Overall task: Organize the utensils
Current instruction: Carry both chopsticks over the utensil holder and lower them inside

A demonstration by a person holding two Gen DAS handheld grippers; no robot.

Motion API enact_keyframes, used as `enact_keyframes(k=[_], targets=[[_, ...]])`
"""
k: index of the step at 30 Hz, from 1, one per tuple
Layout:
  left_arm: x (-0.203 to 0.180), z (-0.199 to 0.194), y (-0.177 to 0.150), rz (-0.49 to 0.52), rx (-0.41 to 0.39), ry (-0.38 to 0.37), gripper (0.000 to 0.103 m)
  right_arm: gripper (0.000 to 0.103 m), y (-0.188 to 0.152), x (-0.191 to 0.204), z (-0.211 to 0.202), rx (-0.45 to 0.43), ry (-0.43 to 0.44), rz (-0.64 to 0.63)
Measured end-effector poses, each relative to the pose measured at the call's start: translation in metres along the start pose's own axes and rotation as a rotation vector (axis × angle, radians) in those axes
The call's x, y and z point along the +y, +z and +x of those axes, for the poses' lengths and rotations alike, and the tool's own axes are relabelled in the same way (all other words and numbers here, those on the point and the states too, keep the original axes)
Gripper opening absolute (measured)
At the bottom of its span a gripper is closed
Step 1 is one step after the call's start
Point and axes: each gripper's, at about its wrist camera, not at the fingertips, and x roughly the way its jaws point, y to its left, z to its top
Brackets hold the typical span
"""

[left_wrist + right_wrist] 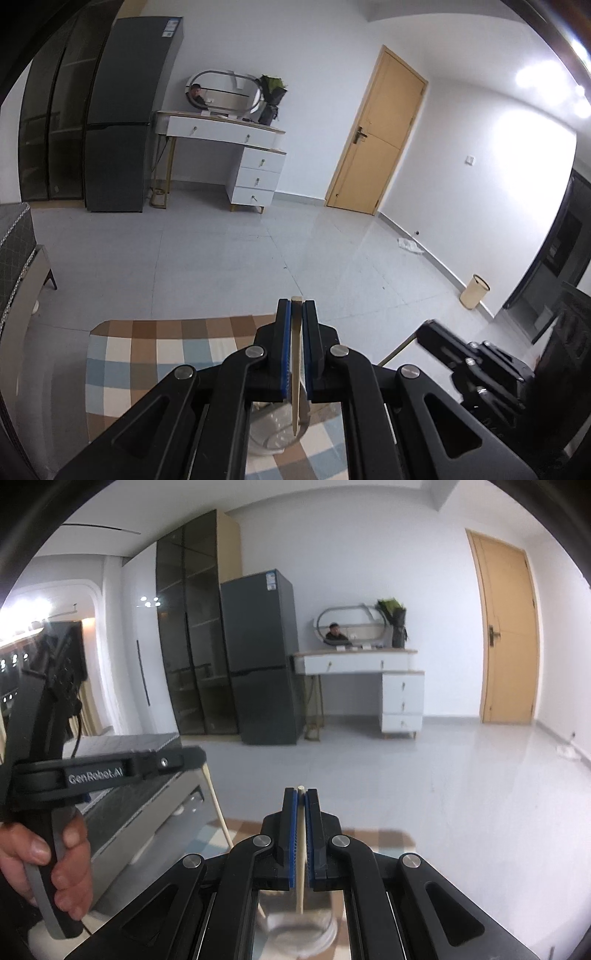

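Left gripper [296,306]: closed on a pale wooden chopstick [296,365], which is pinched between the blue pads [285,347] and runs along the line of the fingers.
Left chopstick ends: one end is seen just past the fingertips, the pointed end hangs below the pads over a clear glass container [275,430].
Right gripper [300,794]: closed on a second chopstick [301,853], paler in colour, held the same way between its blue pads [292,834].
Right chopstick ends: the blunt end is seen level with the fingertips; the lower end reaches down over a glass jar [295,926].
Surface below: a checked cloth [147,354] in brown, blue and white is spread under the glass.
Shown only in the left view: the right gripper from the side, at the right edge, with its chopstick sticking out toward the cloth; a small bin [474,291] by the wall.
Shown only in the right view: a hand [55,860] wrapped round the handle of the left gripper, whose chopstick slants down toward the cloth; a grey cabinet [147,801] beside it.
Shown in both: a dark fridge [125,122], a white dressing table [229,147] and a wooden door [376,133].
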Motion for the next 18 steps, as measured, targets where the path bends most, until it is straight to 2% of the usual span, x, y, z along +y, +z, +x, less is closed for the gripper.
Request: enact_keyframes(k=[7, 12, 15, 18], targets=[[0.025, 0.025, 0.008, -0.037, -0.031, 0.021, 0.001, 0.003, 0.015, 0.007, 0.037, -0.025, 0.023, -0.026], [0.045, 0.044, 0.002, -0.090, -0.016, 0.021, 0.001, 0.003, 0.008, 0.015, 0.063, 0.013, 0.052, -0.066], [0.061, 0.059, -0.007, -0.158, 0.009, 0.003, 0.001, 0.003, 0.002, 0.018, 0.073, 0.028, 0.075, -0.101], [0.061, 0.062, -0.011, -0.136, 0.000, 0.018, 0.001, 0.003, -0.008, 0.019, 0.085, 0.067, 0.100, -0.135]])
